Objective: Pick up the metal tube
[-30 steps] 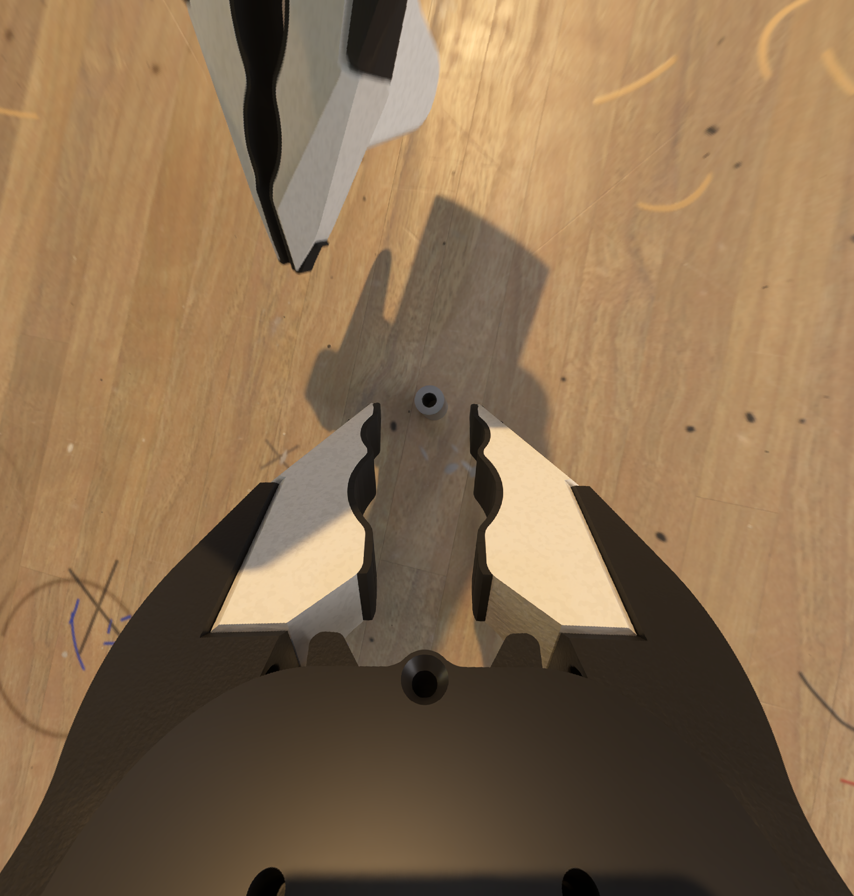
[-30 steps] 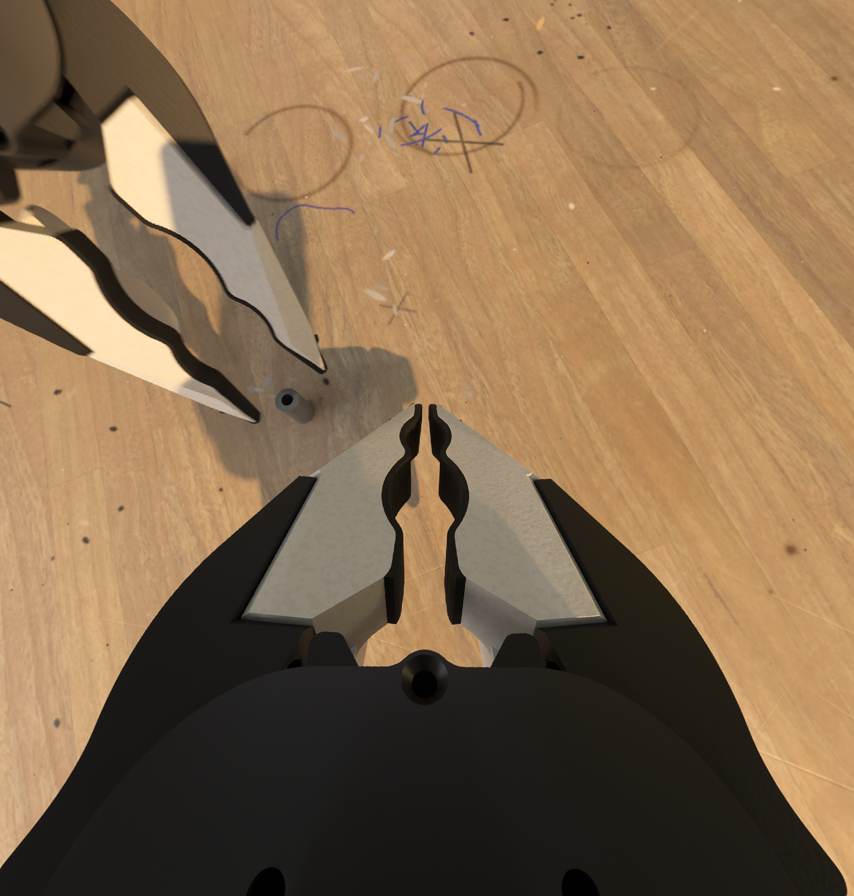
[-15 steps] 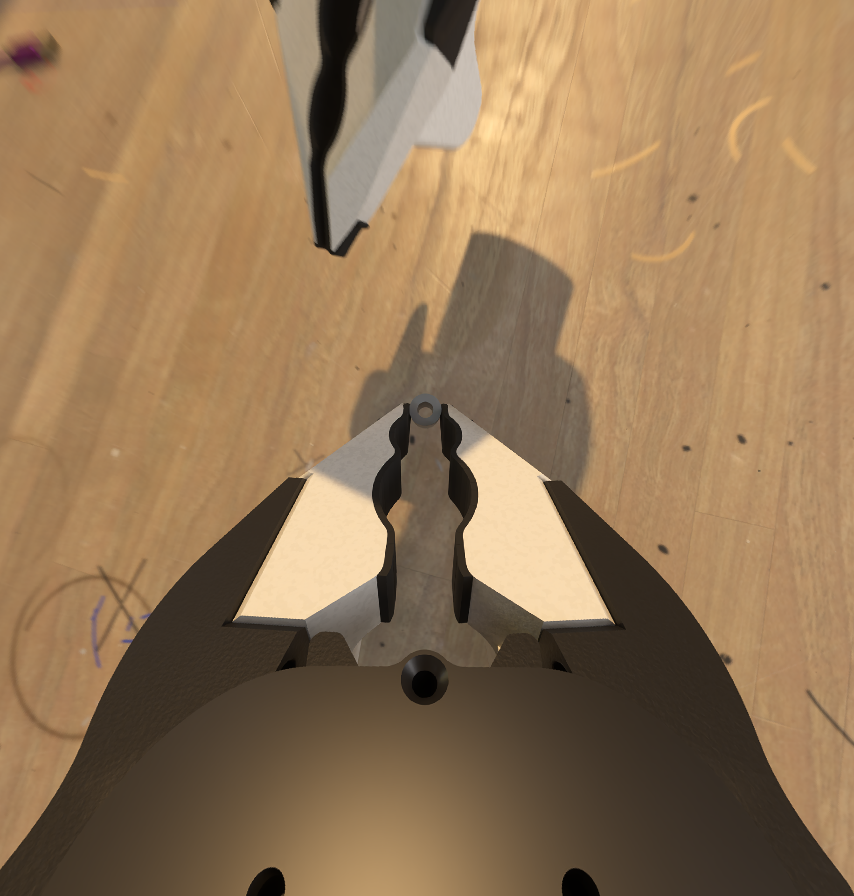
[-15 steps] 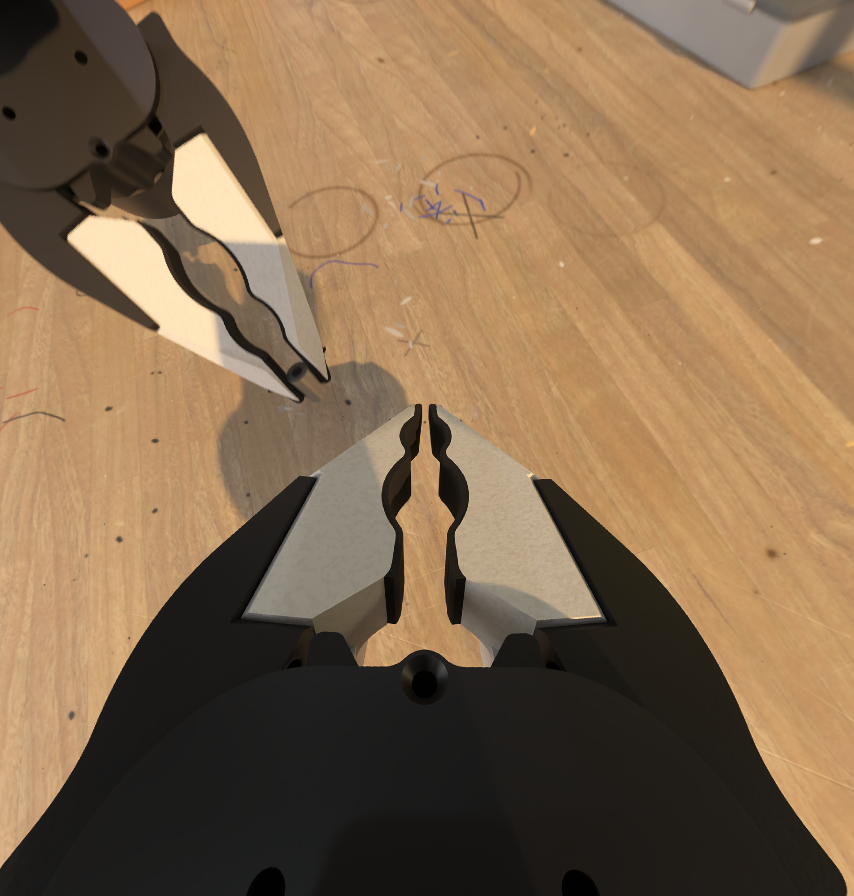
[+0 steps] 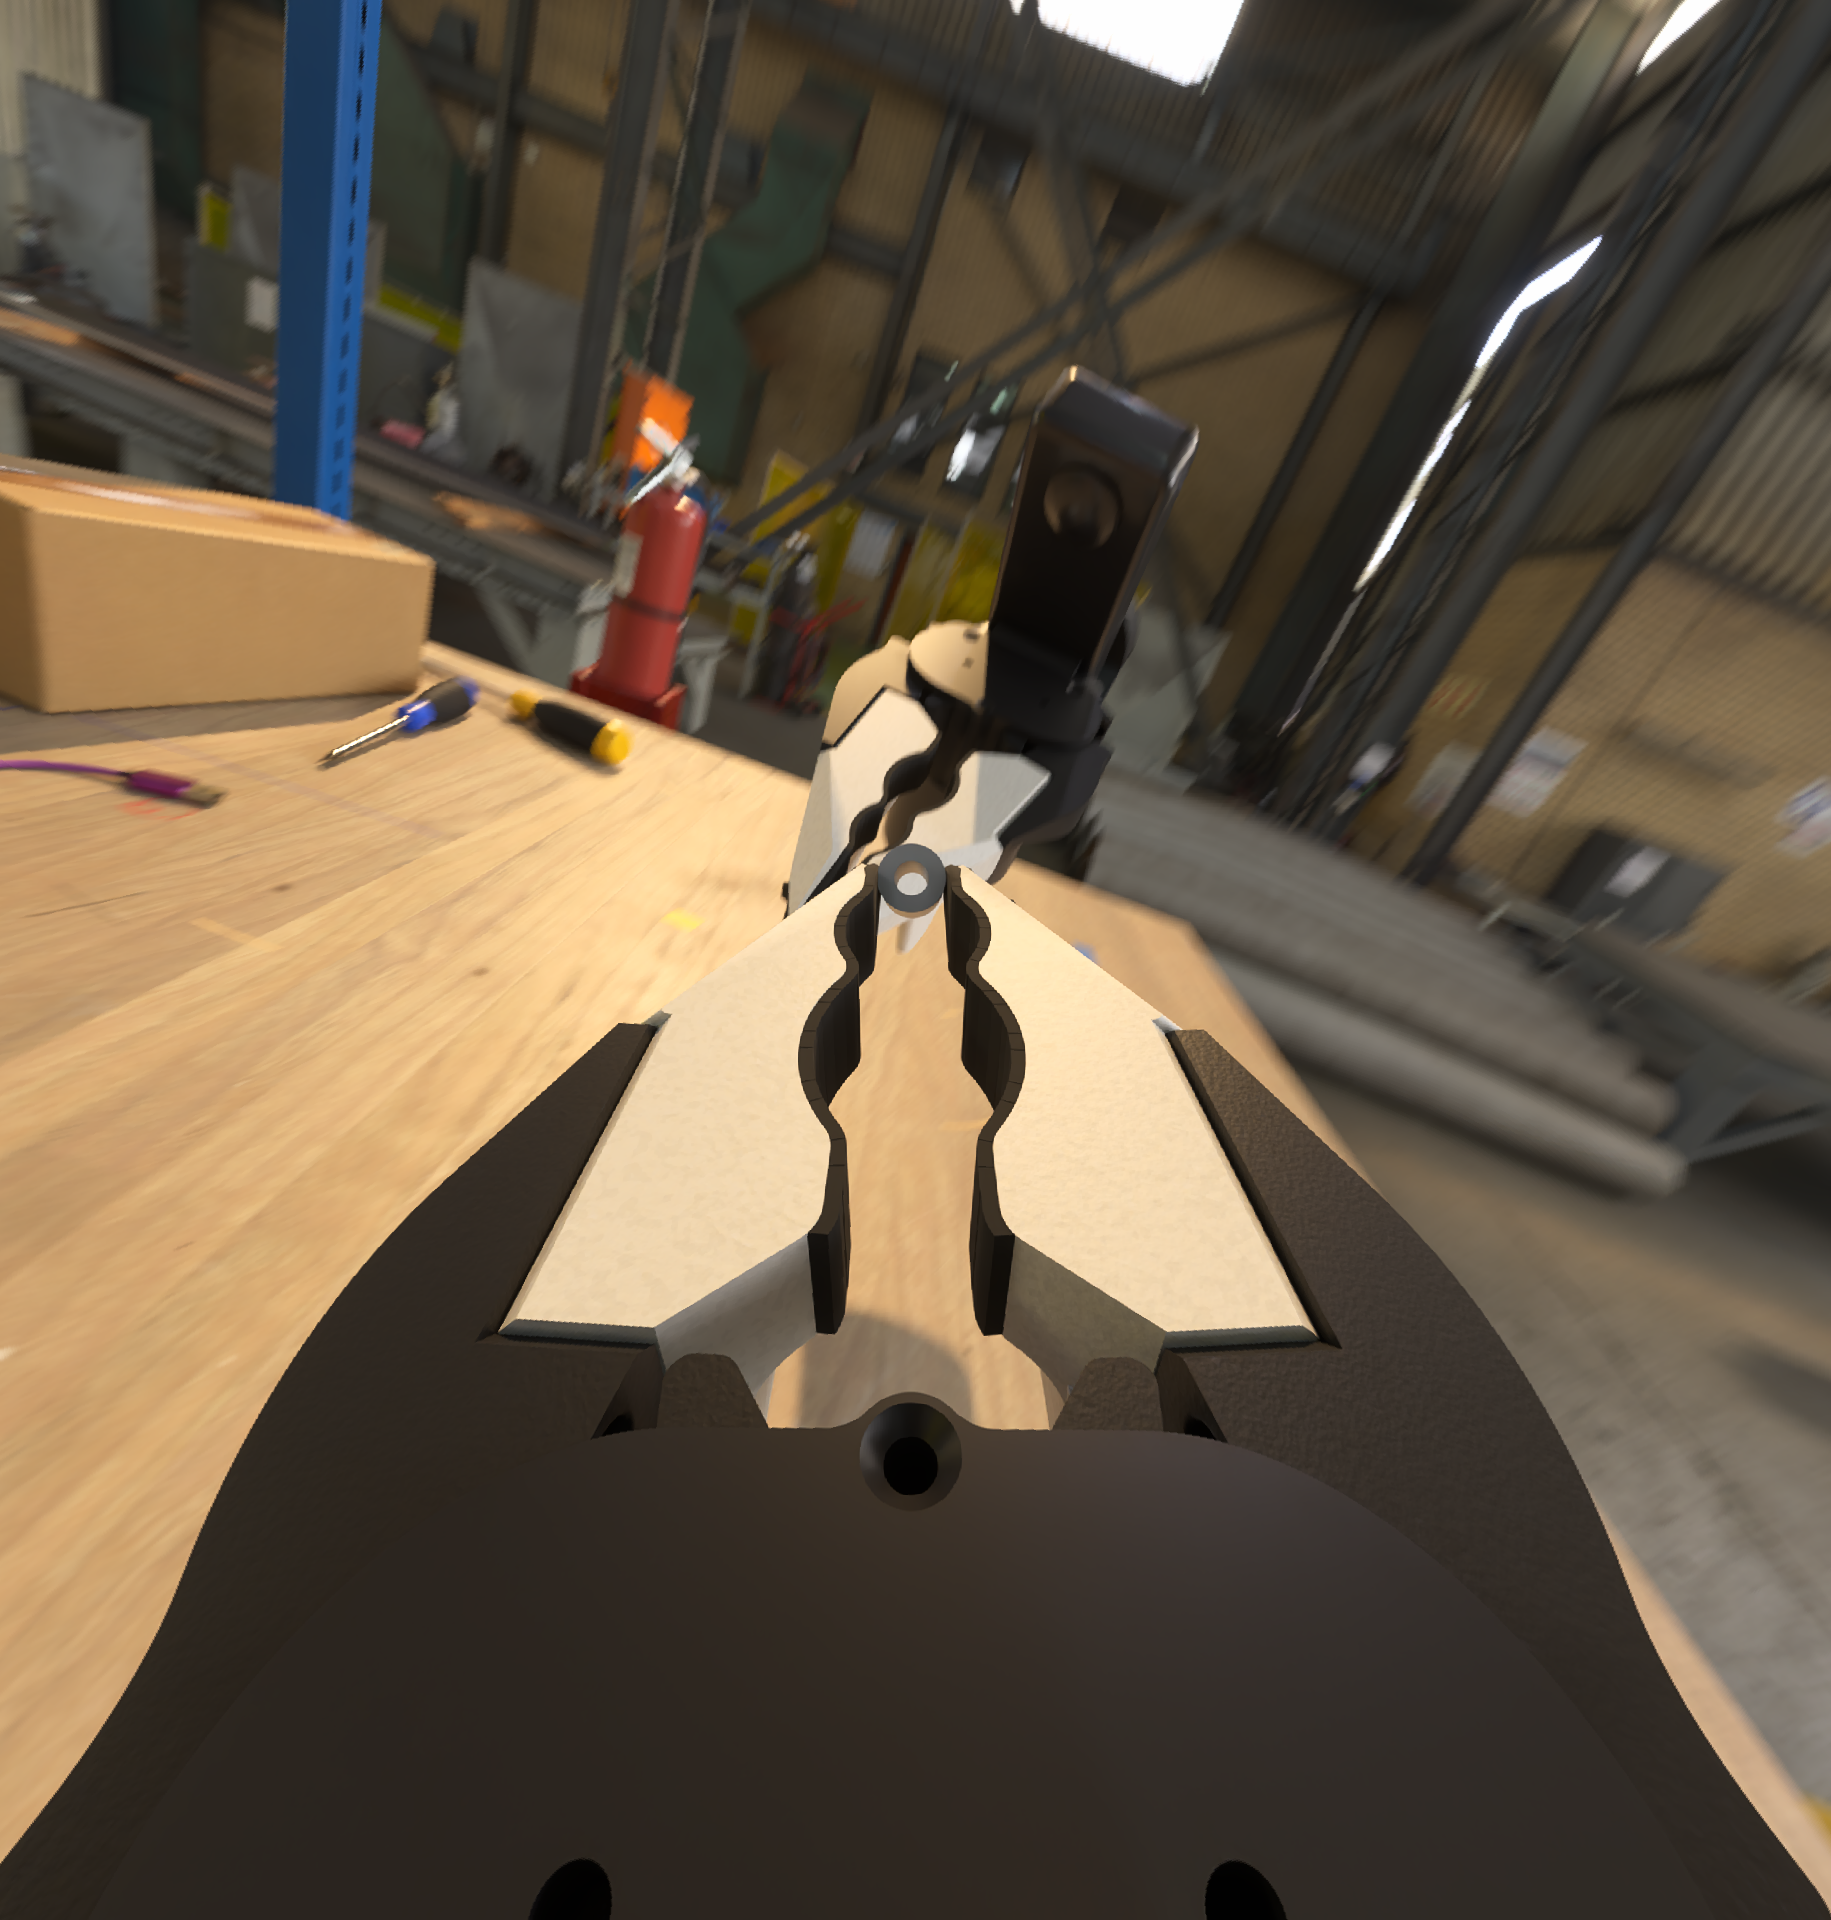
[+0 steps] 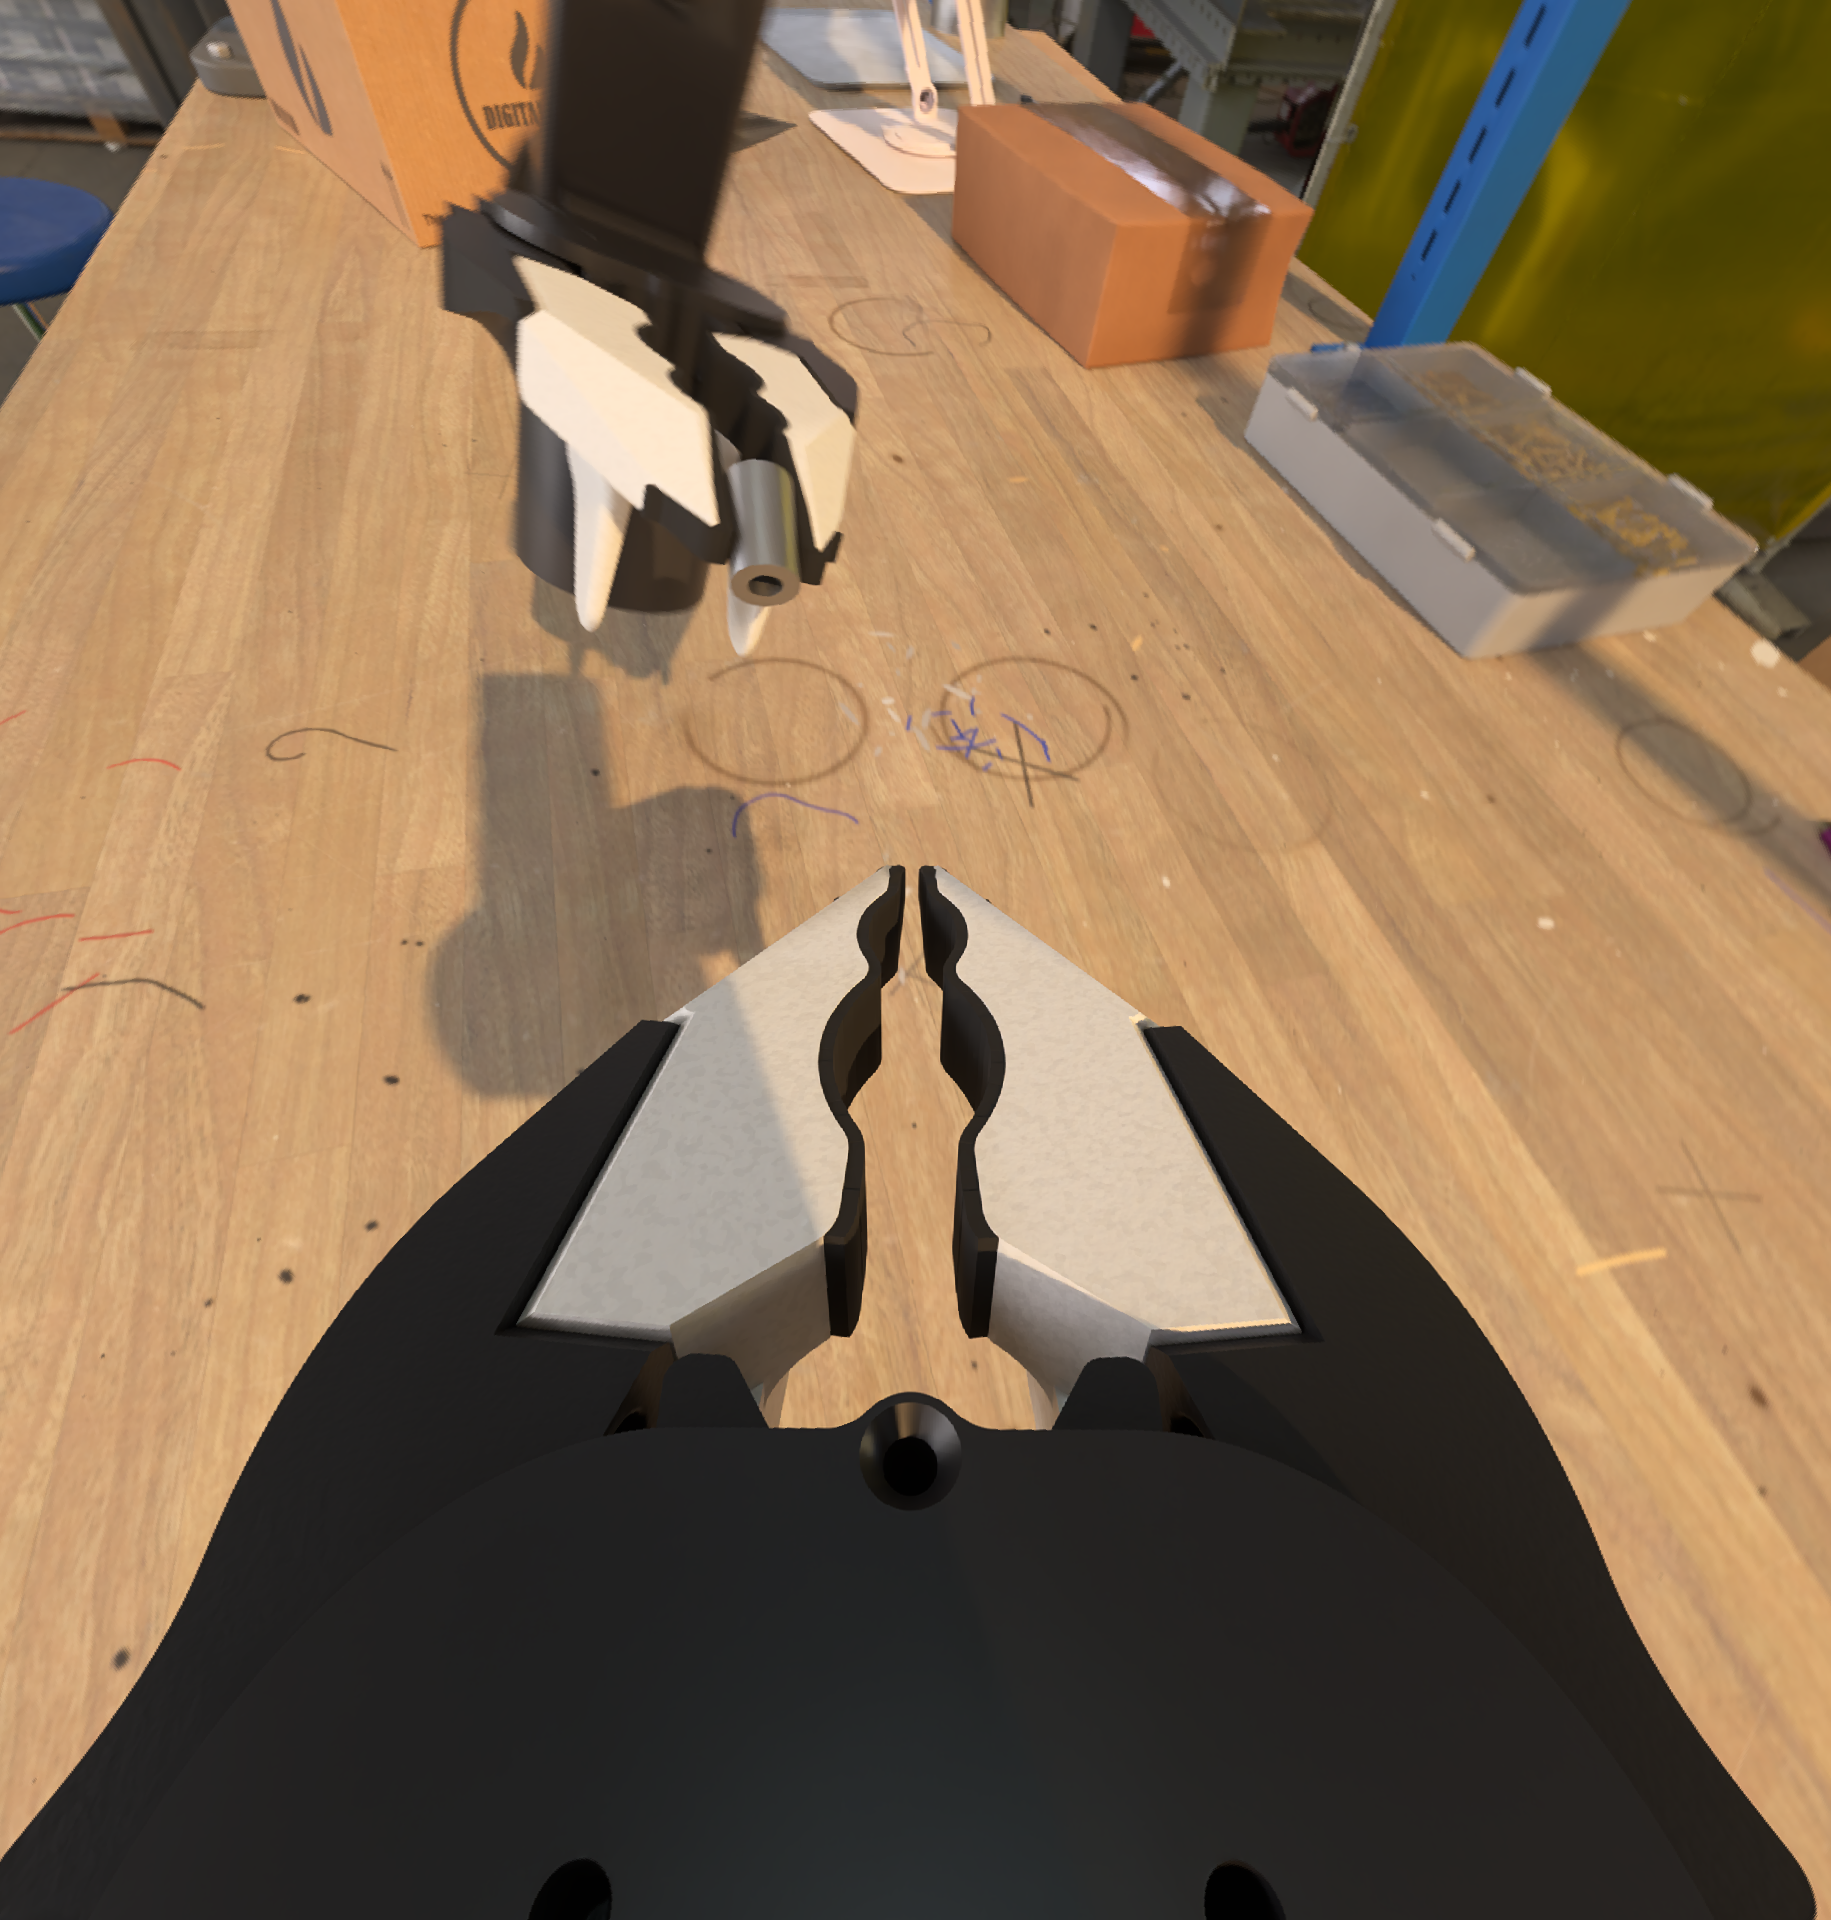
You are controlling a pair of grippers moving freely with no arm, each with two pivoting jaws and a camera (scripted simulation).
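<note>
The small grey metal tube (image 5: 911, 885) sits pinched between my left gripper's (image 5: 911, 889) fingertips, seen end-on, lifted well above the wooden bench (image 5: 267, 1039). In the right wrist view the same tube (image 6: 765, 530) shows in the left gripper (image 6: 682, 613), which hangs in the air over the bench with its shadow below. My right gripper (image 6: 912, 875) is shut and empty, low over the bench (image 6: 1306, 1039), nearer than the left one. It also shows in the left wrist view (image 5: 921, 800), just behind the tube.
A cardboard box (image 5: 163, 603), two screwdrivers (image 5: 402, 717) (image 5: 573, 727) and a purple cable (image 5: 111, 779) lie at the bench's far left. In the right wrist view stand a brown box (image 6: 1119, 229), a printed carton (image 6: 402, 104) and a clear parts case (image 6: 1482, 499).
My left gripper closed on the tube, then lifted it off the bench and tilted up to near level. The right gripper stayed shut and pulled back and up.
</note>
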